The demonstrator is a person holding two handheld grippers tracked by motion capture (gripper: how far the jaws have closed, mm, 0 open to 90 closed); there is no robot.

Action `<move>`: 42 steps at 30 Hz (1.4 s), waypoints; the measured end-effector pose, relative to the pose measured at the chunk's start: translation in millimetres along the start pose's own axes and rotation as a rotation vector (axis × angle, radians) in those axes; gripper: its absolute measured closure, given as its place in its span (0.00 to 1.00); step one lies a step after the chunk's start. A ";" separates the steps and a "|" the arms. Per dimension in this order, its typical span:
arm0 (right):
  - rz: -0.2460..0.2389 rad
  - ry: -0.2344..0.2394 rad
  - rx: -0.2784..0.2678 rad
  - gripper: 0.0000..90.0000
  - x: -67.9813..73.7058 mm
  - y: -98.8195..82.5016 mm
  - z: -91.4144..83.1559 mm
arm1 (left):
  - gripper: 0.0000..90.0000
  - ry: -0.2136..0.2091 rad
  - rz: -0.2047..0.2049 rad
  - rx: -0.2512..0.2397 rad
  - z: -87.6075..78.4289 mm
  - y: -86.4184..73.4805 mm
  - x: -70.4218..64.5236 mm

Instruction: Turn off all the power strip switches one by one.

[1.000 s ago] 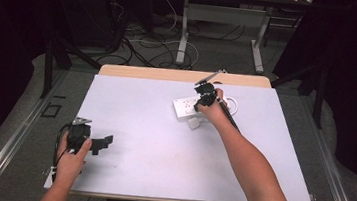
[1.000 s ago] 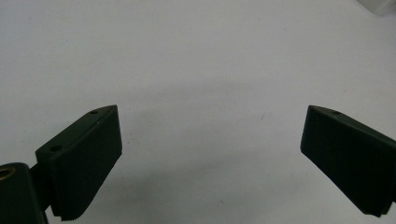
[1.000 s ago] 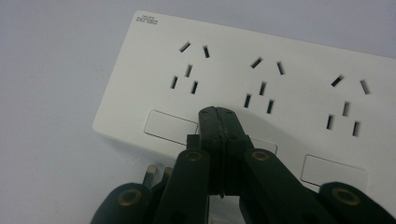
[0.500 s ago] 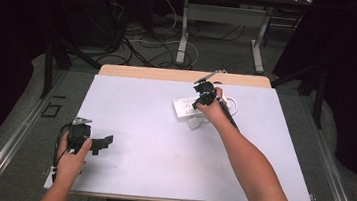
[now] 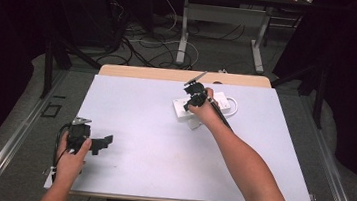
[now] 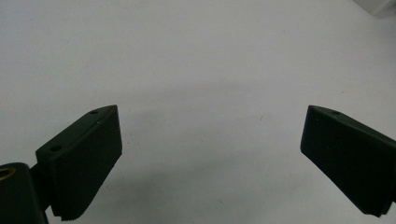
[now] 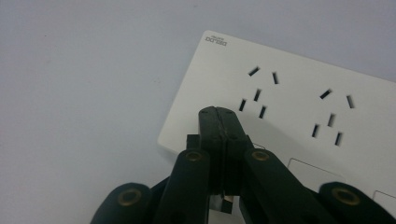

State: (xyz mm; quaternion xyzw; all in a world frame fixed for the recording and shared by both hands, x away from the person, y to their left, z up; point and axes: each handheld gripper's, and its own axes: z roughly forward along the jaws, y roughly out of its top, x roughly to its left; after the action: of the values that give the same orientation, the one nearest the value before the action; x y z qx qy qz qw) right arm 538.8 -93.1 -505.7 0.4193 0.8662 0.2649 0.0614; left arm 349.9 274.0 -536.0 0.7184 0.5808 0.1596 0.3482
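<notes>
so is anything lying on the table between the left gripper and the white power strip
No, that stretch is bare in the high view: only pale table top lies between the open left gripper and the white plastic power strip.

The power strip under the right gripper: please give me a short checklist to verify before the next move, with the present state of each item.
1. Right gripper is over the power strip, near its end: ok.
2. Right gripper is shut, both halves pressed together: ok. A thin pale edge shows between them low down; whether something is held, cannot tell.
3. Sockets on the power strip are free, no plug in them: ok.
4. Right gripper touches the strip's face or hovers above it: cannot tell.
5. Left gripper is open and holds nothing, over bare table: ok.
6. White cable lies looped at the strip's far end, away from both grippers: ok.
</notes>
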 end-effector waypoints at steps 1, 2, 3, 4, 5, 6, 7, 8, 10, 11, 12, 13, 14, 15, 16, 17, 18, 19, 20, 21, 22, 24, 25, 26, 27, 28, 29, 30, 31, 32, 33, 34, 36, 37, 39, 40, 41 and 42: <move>0.008 0.002 -0.038 1.00 1.2 -0.6 3.4 | 0.06 0.000 0.000 -0.001 0.0 0.0 0.0; 0.005 0.003 -0.037 1.00 1.5 -0.1 3.4 | 0.06 0.000 0.000 0.000 0.0 0.0 0.0; -0.002 -0.007 0.015 1.00 1.2 1.4 0.4 | 0.06 -0.001 0.000 0.000 0.0 0.0 0.0; 0.007 0.000 -0.019 1.00 0.9 0.4 3.0 | 0.06 -0.001 0.000 0.000 0.1 0.0 0.0; -0.001 -0.005 0.003 1.00 0.1 1.0 2.6 | 0.06 0.000 0.001 0.000 0.1 0.1 0.1; 0.000 -0.009 0.021 1.00 -0.7 1.0 1.6 | 0.06 0.000 0.001 0.000 0.1 0.1 0.1; 0.004 -0.010 0.009 1.00 -0.9 0.3 3.0 | 0.06 -0.001 0.000 0.000 0.1 0.1 0.1; 0.002 -0.013 0.017 1.00 -1.6 0.2 2.9 | 0.06 0.000 0.000 0.000 0.0 0.1 0.1; 0.007 -0.008 0.013 1.00 -1.8 -0.5 4.0 | 0.06 0.000 0.000 -0.002 0.1 0.1 0.3; 0.004 -0.018 0.025 1.00 -1.9 -0.5 4.6 | 0.06 0.001 0.001 -0.002 0.2 0.1 0.4; 0.006 -0.003 0.000 1.00 -1.8 -1.5 6.6 | 0.06 0.000 0.001 -0.004 0.3 0.1 0.5; -0.005 -0.018 0.024 1.00 -1.8 -1.1 6.0 | 0.06 0.001 0.000 -0.002 0.1 0.1 0.4; -0.005 -0.014 0.027 1.00 -1.7 -1.0 5.4 | 0.06 0.001 0.001 -0.004 0.2 0.1 0.5; -0.005 -0.010 0.017 1.00 -1.7 -1.2 6.7 | 0.06 0.001 0.001 -0.003 0.2 0.1 0.5; -0.005 -0.015 0.027 1.00 -1.6 -1.1 6.6 | 0.06 0.001 0.001 -0.003 0.2 0.1 0.6; -0.009 -0.007 0.025 1.00 -1.6 -1.1 6.2 | 0.06 0.001 0.001 -0.003 0.2 0.1 0.5; 0.007 0.005 -0.035 1.00 -0.5 -2.8 10.1 | 0.06 0.002 0.002 -0.001 0.0 0.1 0.4; -0.003 -0.002 0.008 1.00 -0.8 -1.7 7.5 | 0.06 0.002 0.002 -0.002 0.0 0.1 0.3; -0.005 -0.007 0.044 1.00 -0.6 -1.0 6.6 | 0.06 0.003 0.002 -0.002 -0.1 0.1 0.3; -0.005 -0.003 0.031 1.00 -0.2 -2.2 8.7 | 0.06 0.003 0.002 -0.002 -0.1 0.0 0.3; -0.009 0.006 0.006 1.00 0.6 -3.0 10.7 | 0.06 0.003 0.003 -0.002 -0.2 0.0 0.4; -0.020 -0.005 0.034 1.00 1.7 -1.9 8.9 | 0.06 0.003 0.000 -0.001 0.1 -0.1 0.3; -0.018 -0.003 0.031 1.00 1.6 -2.0 9.1 | 0.06 0.003 0.003 0.000 0.2 -0.1 0.3; -0.020 -0.004 0.027 1.00 0.9 -2.2 9.4 | 0.06 0.002 0.002 0.002 0.0 -0.1 0.1; -0.007 0.002 0.008 1.00 0.5 -2.8 10.5 | 0.06 0.004 0.002 -0.005 0.4 -0.4 -0.2; -0.008 0.004 0.030 1.00 -0.3 -2.2 8.9 | 0.06 0.003 0.001 -0.004 0.3 -0.3 -0.1; -0.011 0.009 0.039 1.00 -0.9 -1.8 8.6 | 0.06 0.002 0.003 -0.001 0.1 -0.1 0.2; -0.006 0.012 0.011 1.00 -0.6 -2.7 10.5 | 0.06 0.003 0.002 -0.001 0.1 -0.1 0.3; -0.006 0.007 0.014 1.00 -0.3 -2.6 10.0 | 0.06 0.003 0.000 -0.001 0.1 -0.1 0.3; -0.010 0.003 0.030 1.00 0.3 -2.1 9.1 | 0.06 0.003 -0.001 -0.001 0.1 -0.1 0.4; -0.011 0.006 0.006 1.00 0.3 -2.9 10.6 | 0.06 0.003 -0.001 -0.002 0.1 -0.1 0.3; -0.013 0.006 0.006 1.00 0.3 -2.8 10.5 | 0.06 0.003 0.001 -0.001 0.0 -0.1 0.3; -0.011 0.005 0.009 1.00 0.5 -2.7 10.6 | 0.06 0.003 0.002 0.001 -0.2 -0.1 0.0; -0.011 0.008 0.006 1.00 0.3 -2.8 10.7 | 0.06 0.003 0.003 -0.001 -0.1 0.0 0.2; -0.011 0.000 0.029 1.00 0.3 -2.2 9.0 | 0.06 0.003 0.001 -0.002 -0.2 -0.1 0.3; -0.011 0.002 0.027 1.00 0.4 -2.1 9.3 | 0.06 0.003 0.001 -0.002 -0.2 -0.1 0.3; -0.010 0.003 0.025 1.00 0.4 -2.1 9.4 | 0.06 0.003 0.001 -0.002 -0.2 0.0 0.3; -0.006 0.002 0.026 1.00 0.2 -2.0 9.1 | 0.06 0.002 0.000 -0.002 -0.1 0.0 0.4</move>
State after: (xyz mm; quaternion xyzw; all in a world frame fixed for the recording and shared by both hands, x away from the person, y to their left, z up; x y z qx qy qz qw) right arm 540.2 -90.3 -514.5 0.4169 0.8709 0.2540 0.0559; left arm 349.9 274.4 -536.0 0.7178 0.5809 0.1611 0.3483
